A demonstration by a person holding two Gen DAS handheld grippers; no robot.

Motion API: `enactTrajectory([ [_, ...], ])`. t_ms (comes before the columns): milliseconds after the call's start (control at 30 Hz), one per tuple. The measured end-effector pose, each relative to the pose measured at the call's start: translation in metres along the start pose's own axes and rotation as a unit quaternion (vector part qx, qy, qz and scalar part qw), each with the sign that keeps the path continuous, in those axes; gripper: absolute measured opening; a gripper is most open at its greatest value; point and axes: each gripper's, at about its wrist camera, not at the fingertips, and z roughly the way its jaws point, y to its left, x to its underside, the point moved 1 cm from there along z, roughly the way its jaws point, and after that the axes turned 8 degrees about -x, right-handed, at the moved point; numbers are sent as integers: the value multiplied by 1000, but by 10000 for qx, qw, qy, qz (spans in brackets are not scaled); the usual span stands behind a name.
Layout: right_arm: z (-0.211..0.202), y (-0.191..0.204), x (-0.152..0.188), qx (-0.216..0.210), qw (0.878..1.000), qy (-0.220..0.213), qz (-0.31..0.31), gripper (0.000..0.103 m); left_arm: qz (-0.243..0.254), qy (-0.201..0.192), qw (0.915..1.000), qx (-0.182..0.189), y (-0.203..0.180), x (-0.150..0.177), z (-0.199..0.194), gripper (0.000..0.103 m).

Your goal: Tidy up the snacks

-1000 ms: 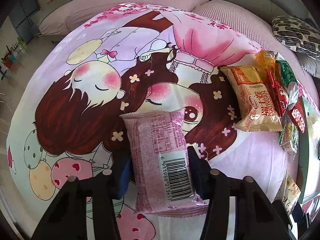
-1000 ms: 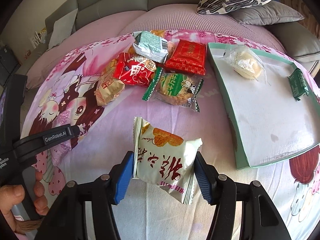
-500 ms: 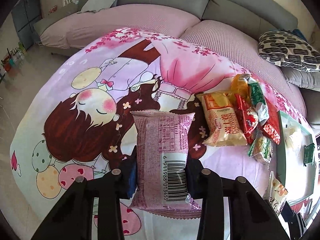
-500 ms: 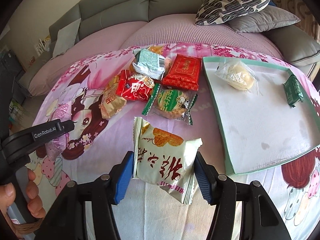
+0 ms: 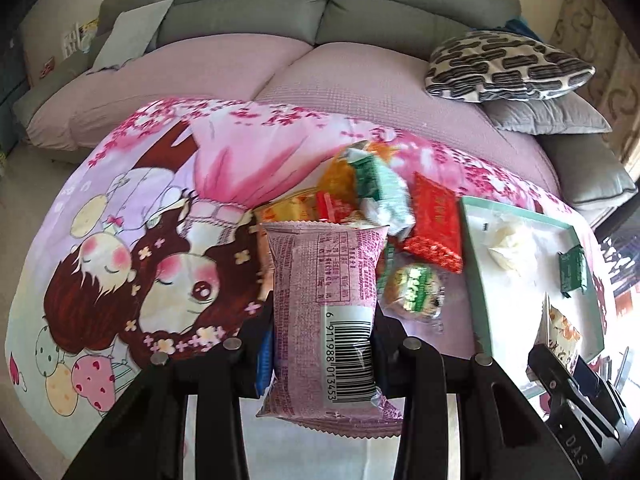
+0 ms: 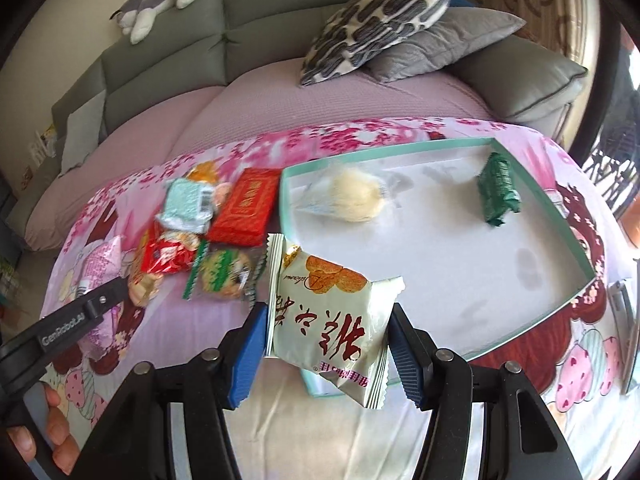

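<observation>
The left gripper (image 5: 323, 354) pinched a pink packet (image 5: 326, 304) between its two fingers, barcode end nearest the camera, held up above the cartoon bedsheet (image 5: 132, 240). The right gripper (image 6: 326, 354) was clamped on a pale green packet (image 6: 330, 316) with red lettering, hanging over the near corner of the green-rimmed tray (image 6: 576, 236).

Inside the tray lay a pale round bun (image 6: 356, 196) in clear wrap and, well apart from it toward the far right, a small dark green packet (image 6: 498, 188).

Just left of the tray a loose pile of snacks sat on the sheet: a flat red packet (image 6: 246, 206) touching the tray's left wall, a mint-coloured packet (image 6: 186, 206) lying partly over orange ones, a crumpled red packet (image 6: 168, 254), and a green-and-clear wrapped biscuit (image 6: 222, 274) nearest the grippers. This pile lay between the pink packet and the tray.

Behind were a grey sofa (image 6: 168, 56), a patterned cushion (image 6: 380, 16) on a grey pillow (image 6: 444, 40), and a plush toy (image 6: 160, 0) on the sofa back.
</observation>
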Motion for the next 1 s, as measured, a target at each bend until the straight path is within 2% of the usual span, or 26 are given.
enactTrajectory([
  [167,-8,-55,-14,433,9973,-191,554,62,647,-219,9970,349,-60,-9,-13,40],
  [433,-20,-117,-24,842,9892,-555,1062,62,1481,-403,9851,780,-140,-11,-16,41],
  [633,-20,-130,-28,912,9876,-722,1051,62,1844,-302,9782,909,-177,-3,-2,41],
  [867,-3,-138,-25,977,9881,-511,1071,62,2016,-288,9730,1083,-201,7,25,41],
  [1000,3,-140,-24,1071,9875,-394,1089,62,2167,-260,9716,916,-208,12,39,41],
])
